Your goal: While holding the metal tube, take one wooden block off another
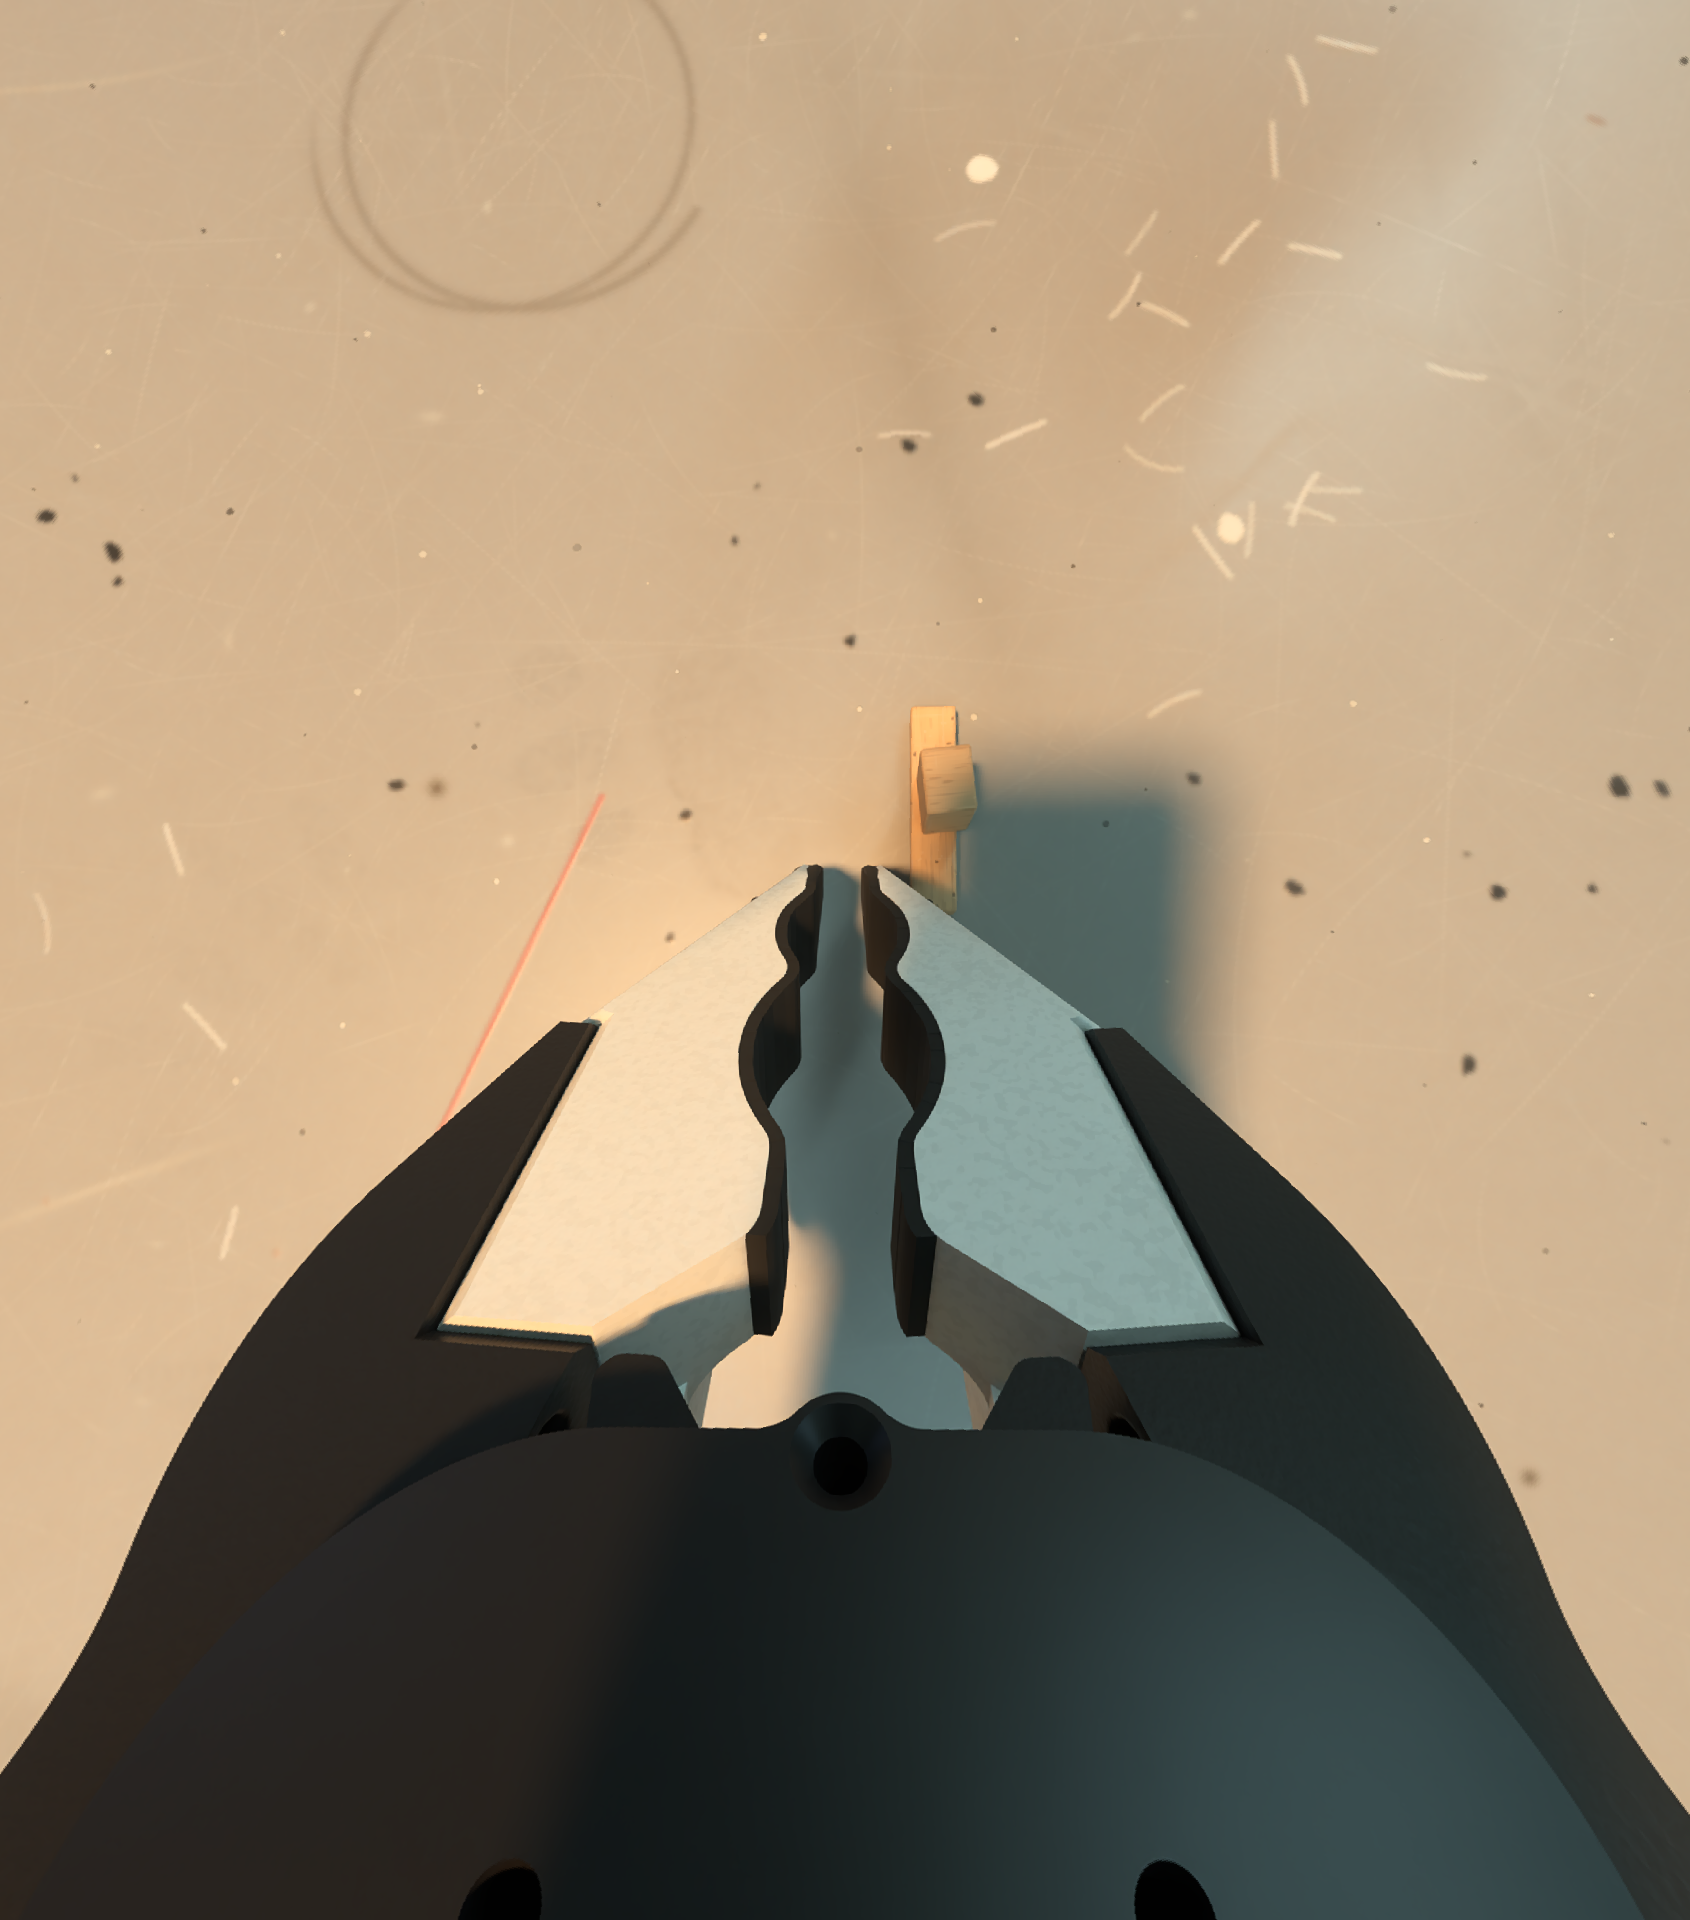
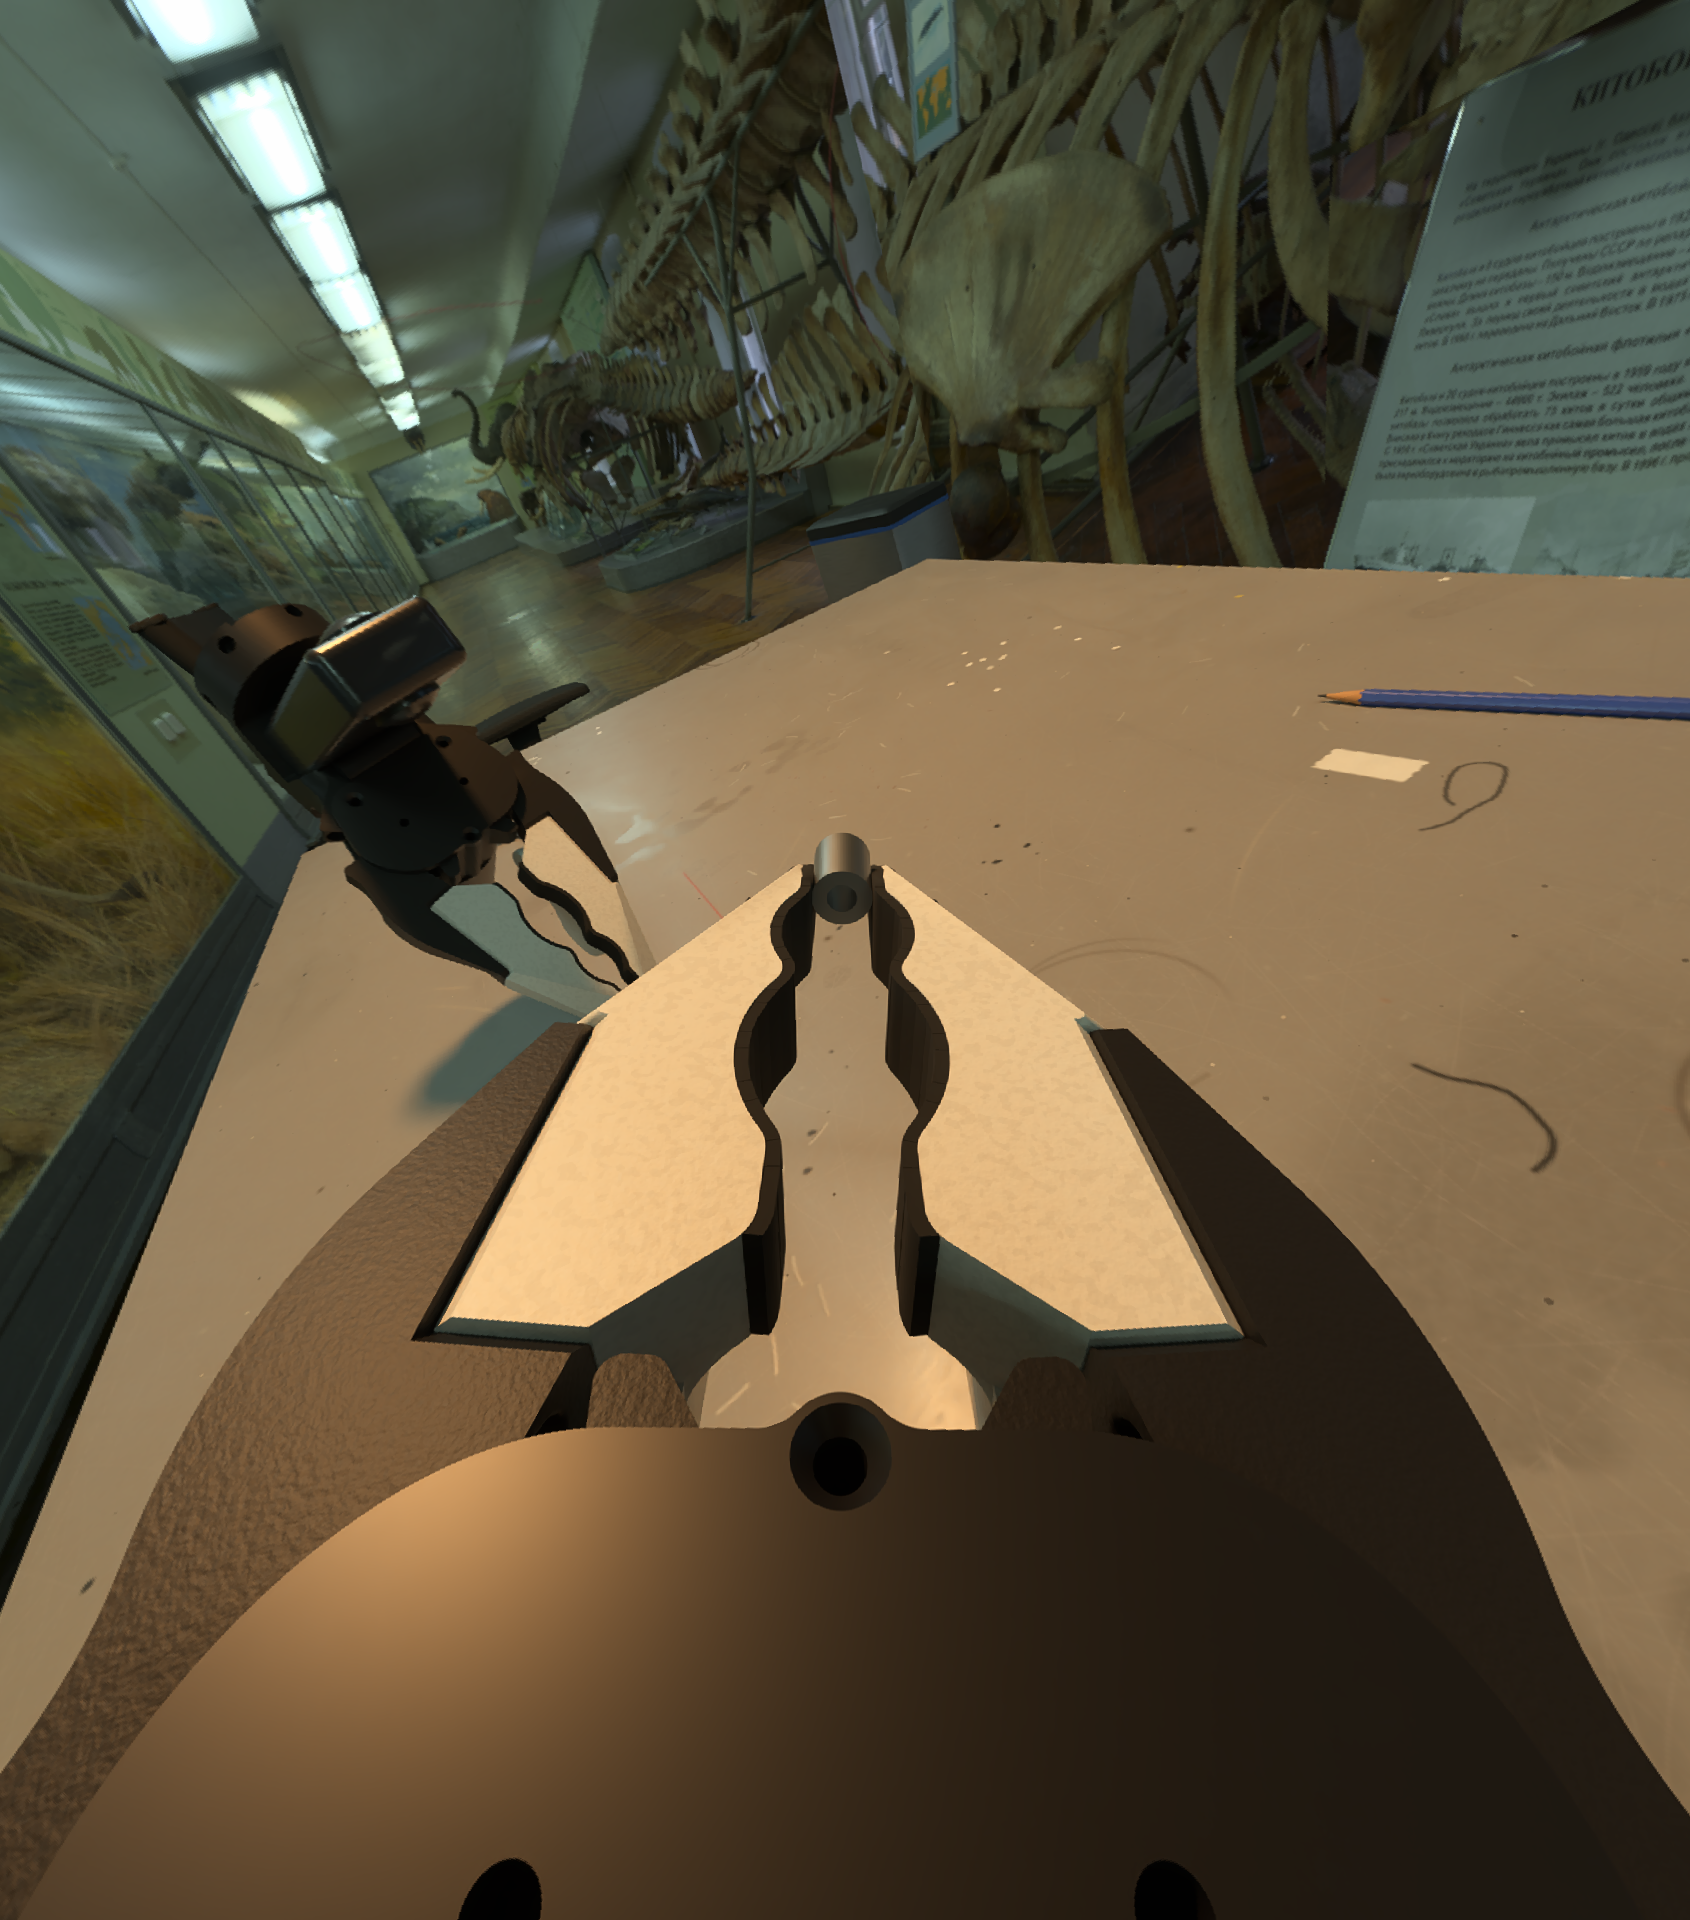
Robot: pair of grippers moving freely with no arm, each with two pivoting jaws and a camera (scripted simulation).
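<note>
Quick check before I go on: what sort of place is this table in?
Most likely a natural history museum hall: large mounted skeletons stand behind the table, glass diorama cases line the left wall, and an information panel leans at the far right.

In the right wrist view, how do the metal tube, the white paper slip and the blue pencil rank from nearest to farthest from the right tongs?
1. The short grey metal tube, held between the fingertips of the right tongs.
2. The small white rectangular paper slip, flat on the table, ahead to the right.
3. The long blue pencil, just beyond the slip, far right.
</note>
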